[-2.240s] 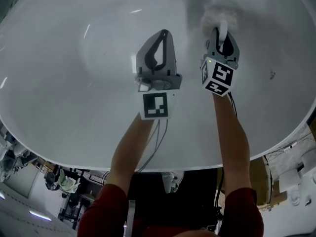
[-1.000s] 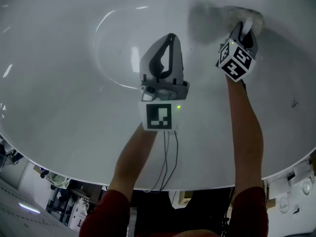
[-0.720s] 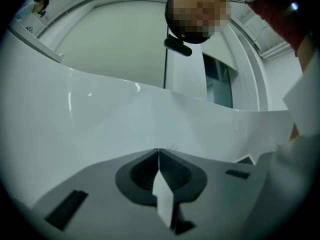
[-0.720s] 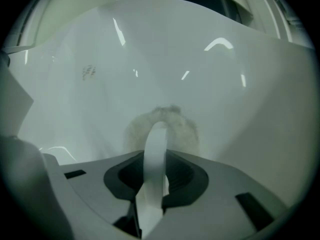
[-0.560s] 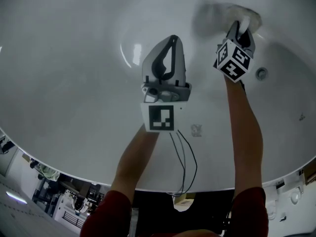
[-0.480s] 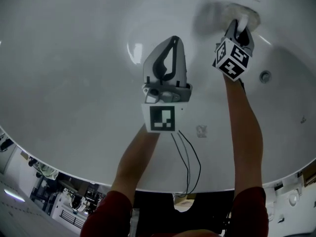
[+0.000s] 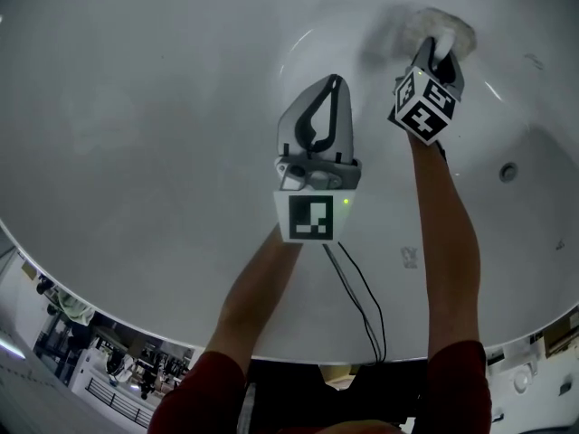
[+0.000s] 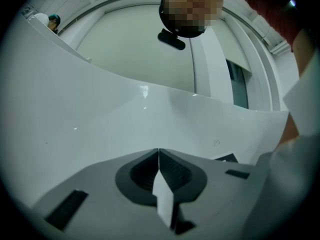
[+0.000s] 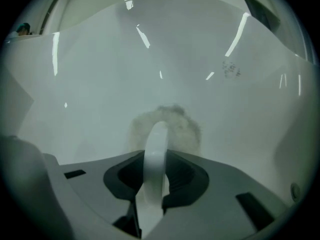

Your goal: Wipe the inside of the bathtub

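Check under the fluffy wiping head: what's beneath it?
The fluffy head lies against the white bathtub wall, handle clamped in the right gripper. The patch beneath is covered, unseen.

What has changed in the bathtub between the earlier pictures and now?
The right tool has pushed the fluffy wiper farther ahead along the bathtub wall, now clearly ahead of the left tool. A round fitting has come into the head view at the right. Unchanged: the right tool is shut on the wiper's white handle; the left tool is shut and empty.
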`<state>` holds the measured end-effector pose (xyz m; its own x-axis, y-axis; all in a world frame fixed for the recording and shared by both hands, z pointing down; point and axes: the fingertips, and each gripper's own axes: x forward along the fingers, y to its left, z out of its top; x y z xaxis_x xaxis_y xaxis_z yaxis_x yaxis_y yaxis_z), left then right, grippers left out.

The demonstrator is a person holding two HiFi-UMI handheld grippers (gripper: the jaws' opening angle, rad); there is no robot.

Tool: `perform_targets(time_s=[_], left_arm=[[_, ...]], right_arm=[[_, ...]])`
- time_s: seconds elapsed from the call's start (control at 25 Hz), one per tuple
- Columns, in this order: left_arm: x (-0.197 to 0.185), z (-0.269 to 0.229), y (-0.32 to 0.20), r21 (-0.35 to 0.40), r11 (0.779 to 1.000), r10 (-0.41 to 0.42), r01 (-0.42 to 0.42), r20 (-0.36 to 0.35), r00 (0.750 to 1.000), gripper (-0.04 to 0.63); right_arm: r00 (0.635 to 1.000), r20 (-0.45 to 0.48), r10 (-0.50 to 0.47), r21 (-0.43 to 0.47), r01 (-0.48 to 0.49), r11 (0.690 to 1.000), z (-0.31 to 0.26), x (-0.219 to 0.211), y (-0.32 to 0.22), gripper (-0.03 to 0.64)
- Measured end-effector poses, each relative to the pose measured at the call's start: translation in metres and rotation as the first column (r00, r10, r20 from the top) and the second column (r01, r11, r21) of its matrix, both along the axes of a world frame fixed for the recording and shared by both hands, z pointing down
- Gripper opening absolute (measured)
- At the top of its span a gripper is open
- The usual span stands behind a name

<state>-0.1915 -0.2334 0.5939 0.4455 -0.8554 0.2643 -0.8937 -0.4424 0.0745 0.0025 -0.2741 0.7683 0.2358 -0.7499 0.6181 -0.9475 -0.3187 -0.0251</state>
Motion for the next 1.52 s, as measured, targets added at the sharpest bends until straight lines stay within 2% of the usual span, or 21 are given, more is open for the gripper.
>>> perform_targets(time_s=[0.24,0.4,0.52,0.64,0.88,1.12,1.2,1.32,1.4,1.52], left_arm=[[0.002,0.007,0.01,-0.025,0.999,0.034,-0.034,0.031,0.999,0.017],[-0.003,0.004,0.004,-0.024,1.0,0.009,-0.008,0.026,1.0,0.017],[-0.008,-0.001,0.001,-0.015,1.0,-0.004,0.004,0.043,0.999,0.017],[-0.018,-0.002,0.0,-0.031,0.998,-0.055,0.056,0.03,0.998,0.017],[-0.008,0.0,0.006,-0.041,0.998,-0.055,0.056,0.031,0.998,0.017],[-0.002,-0.041,0.0,-0.002,0.998,-0.06,0.06,0.012,0.998,0.017],[0.014,-0.053,0.002,0.021,0.999,-0.048,0.048,0.007,0.999,0.017],[0.06,-0.087,0.007,0.086,0.996,-0.024,0.023,0.009,1.0,0.017],[0.088,-0.114,0.011,0.088,0.996,-0.009,0.009,0.002,1.0,0.017],[0.107,-0.144,0.017,0.093,0.995,0.042,-0.042,0.005,0.999,0.017]], right_arm=[[0.99,0.015,-0.143,0.008,0.143,0.99,0.002,-0.043,-0.032,0.094],[0.985,0.046,-0.165,0.01,0.165,0.986,0.0,-0.068,-0.046,0.092],[0.971,0.059,-0.232,0.014,0.232,0.973,-0.009,-0.088,-0.05,0.092],[0.957,0.079,-0.278,0.007,0.278,0.96,-0.011,-0.102,-0.049,0.092],[0.936,0.101,-0.337,-0.025,0.341,0.94,-0.006,-0.08,-0.034,0.092],[0.94,0.121,-0.318,0.039,0.316,0.948,-0.062,-0.072,-0.009,0.092],[0.948,0.139,-0.288,0.065,0.281,0.957,-0.084,-0.054,0.008,0.092],[0.959,0.16,-0.232,0.105,0.217,0.97,-0.131,-0.004,0.036,0.092],[0.964,0.166,-0.208,0.131,0.187,0.973,-0.166,0.025,0.054,0.092],[0.974,0.112,-0.195,0.172,0.175,0.969,-0.214,0.045,0.076,0.092]])
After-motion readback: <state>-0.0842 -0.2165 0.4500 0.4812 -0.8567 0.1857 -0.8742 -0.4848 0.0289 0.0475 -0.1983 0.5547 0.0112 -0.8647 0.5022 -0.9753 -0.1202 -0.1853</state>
